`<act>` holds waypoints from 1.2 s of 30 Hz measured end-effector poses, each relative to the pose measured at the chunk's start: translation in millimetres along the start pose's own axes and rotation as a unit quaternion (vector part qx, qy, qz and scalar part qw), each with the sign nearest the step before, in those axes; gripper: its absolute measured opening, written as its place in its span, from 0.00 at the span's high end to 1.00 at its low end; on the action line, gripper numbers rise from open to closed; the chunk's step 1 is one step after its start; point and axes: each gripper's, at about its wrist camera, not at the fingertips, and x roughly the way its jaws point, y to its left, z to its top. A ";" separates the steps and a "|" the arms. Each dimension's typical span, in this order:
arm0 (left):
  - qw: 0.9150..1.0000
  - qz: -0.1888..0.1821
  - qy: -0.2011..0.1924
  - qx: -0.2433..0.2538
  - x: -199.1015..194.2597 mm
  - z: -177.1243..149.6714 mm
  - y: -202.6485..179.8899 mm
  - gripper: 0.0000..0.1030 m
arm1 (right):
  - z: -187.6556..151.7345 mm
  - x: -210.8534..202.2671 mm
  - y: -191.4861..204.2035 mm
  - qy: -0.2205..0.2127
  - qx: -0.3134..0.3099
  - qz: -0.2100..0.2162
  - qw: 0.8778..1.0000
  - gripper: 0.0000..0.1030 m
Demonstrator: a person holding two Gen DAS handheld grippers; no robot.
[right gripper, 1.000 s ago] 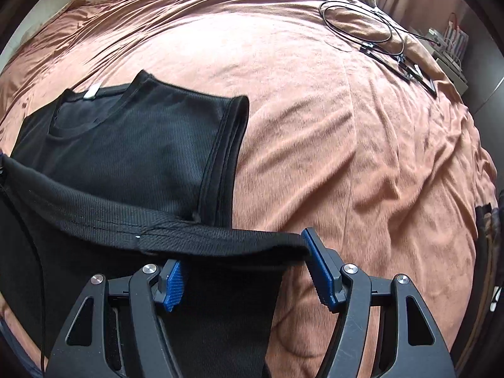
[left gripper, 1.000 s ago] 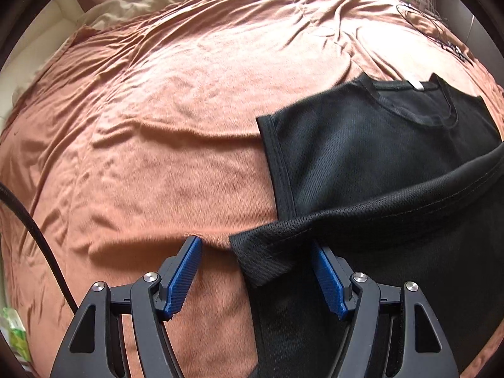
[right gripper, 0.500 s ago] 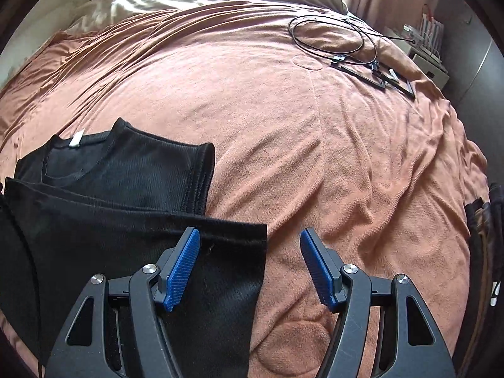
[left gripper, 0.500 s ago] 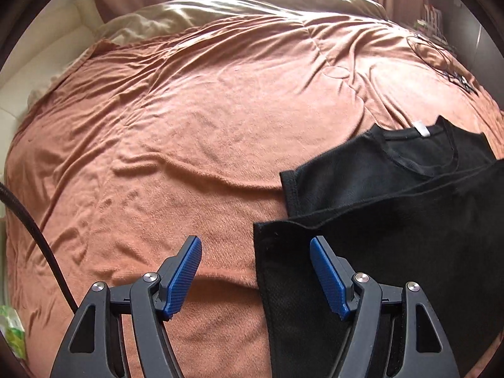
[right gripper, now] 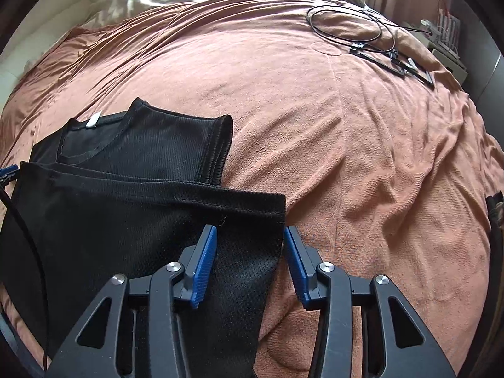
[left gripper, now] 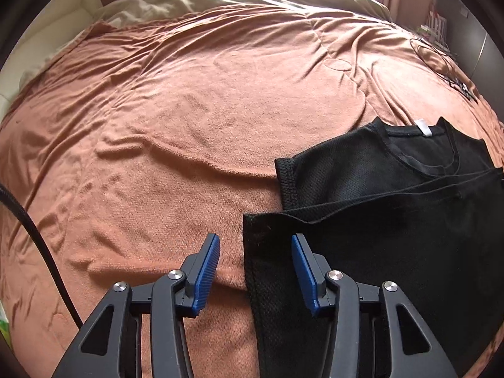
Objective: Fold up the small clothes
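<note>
We see a black shirt point(left gripper: 393, 220) lying on the bed's rust-coloured blanket point(left gripper: 189, 126), its lower half folded up over the body so the hem lies just below the neckline and white label point(left gripper: 423, 125). Our left gripper point(left gripper: 255, 245) is spread wide and holds nothing, the fold's left corner between its blue pads. Our right gripper point(right gripper: 250, 236) is likewise wide apart and empty over the fold's right corner. Black cables point(right gripper: 362, 34) lie at one o'clock in the right view.
</note>
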 end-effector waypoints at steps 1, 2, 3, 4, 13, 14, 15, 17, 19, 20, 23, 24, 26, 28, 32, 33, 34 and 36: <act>1.000 -0.002 0.003 -0.001 3.4 0.2 0.3 0.56 | 1.1 2.0 -0.4 0.000 0.000 0.001 1.000 0.63; 1.000 -0.005 0.006 -0.003 7.2 -0.1 0.4 0.59 | 2.1 3.8 -2.1 -0.003 0.001 -0.001 1.000 0.65; 1.000 -0.006 0.008 -0.004 9.8 -0.6 0.6 0.62 | 3.4 5.2 -3.1 -0.005 0.003 -0.003 1.000 0.66; 1.000 -0.008 0.008 -0.005 12.5 -1.2 1.1 0.64 | 3.9 6.4 -4.3 -0.005 0.006 -0.003 1.000 0.69; 1.000 -0.014 -0.015 -0.022 4.8 -1.2 7.8 0.92 | 3.2 1.7 -8.2 -0.018 0.024 -0.003 1.000 0.96; 1.000 -0.011 -0.019 -0.018 1.4 -1.1 6.8 0.92 | 2.5 -2.2 -7.3 -0.021 0.023 -0.006 0.999 0.97; 1.000 -0.008 -0.022 -0.015 -2.3 -1.3 6.2 0.93 | 2.0 -5.8 -6.1 -0.023 0.021 -0.008 0.999 0.97; 1.000 -0.001 -0.029 -0.009 -10.5 -1.6 5.0 0.93 | 0.9 -14.6 -3.7 -0.026 0.019 -0.011 0.999 0.98; 0.999 0.000 -0.039 -0.008 -20.8 -1.4 5.3 0.93 | 0.2 -25.0 -0.8 -0.035 0.015 -0.013 0.999 0.98; 0.999 0.000 -0.044 -0.009 -25.8 -0.7 6.2 0.93 | 0.4 -31.4 0.7 -0.041 0.012 -0.017 0.999 0.98; 0.998 0.001 -0.058 -0.011 -40.2 2.3 7.9 0.93 | 1.6 -48.6 6.3 -0.058 0.001 -0.026 0.998 0.98; 0.998 0.002 -0.062 -0.010 -43.7 3.5 8.2 0.93 | 2.0 -53.0 8.1 -0.062 -0.002 -0.029 0.998 0.98; 0.998 0.005 -0.069 -0.011 -49.3 7.1 9.1 0.93 | 3.7 -61.0 13.2 -0.071 -0.011 -0.036 0.997 0.98; 0.997 0.020 -0.078 -0.005 -52.8 11.2 8.1 0.93 | 5.8 -65.3 16.4 -0.075 -0.014 -0.038 0.996 0.98; 0.996 0.031 -0.088 0.009 -53.8 19.8 5.1 0.93 | 16.6 -65.3 15.3 -0.078 -0.010 -0.044 0.996 0.98; 0.995 0.031 -0.089 0.009 -52.4 22.2 5.0 0.93 | 19.8 -63.5 14.7 -0.077 -0.009 -0.044 0.996 0.98; 0.995 0.032 -0.089 0.010 -49.5 25.4 5.1 0.93 | 24.0 -59.2 12.9 -0.076 -0.009 -0.043 0.996 0.98; 0.996 0.033 -0.086 0.012 -42.3 30.6 5.2 0.93 | 30.4 -51.4 12.8 -0.073 -0.010 -0.044 0.996 0.98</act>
